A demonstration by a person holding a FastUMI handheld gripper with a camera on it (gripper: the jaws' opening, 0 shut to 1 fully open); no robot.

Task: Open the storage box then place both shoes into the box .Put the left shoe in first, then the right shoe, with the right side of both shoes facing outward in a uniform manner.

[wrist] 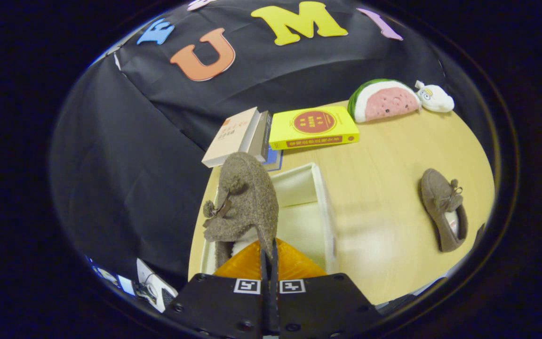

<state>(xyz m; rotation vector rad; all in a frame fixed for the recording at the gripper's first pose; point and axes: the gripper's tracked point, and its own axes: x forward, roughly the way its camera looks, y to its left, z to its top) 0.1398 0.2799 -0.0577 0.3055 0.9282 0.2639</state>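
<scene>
Claw is squeezed shut on the fuzzy brown shoe, holding it over the open white box. Other shoe lies far away on the table.

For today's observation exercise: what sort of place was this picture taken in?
Probably a staged test booth: a wooden table against black cloth, props like books and a watermelon plush, and a gripper holding a shoe over an open box.

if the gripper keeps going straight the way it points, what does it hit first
The gripper is shut on a brown shoe, held over the open white storage box. Straight on, the shoe would probably meet the box's inside first; depth is unclear.
</scene>
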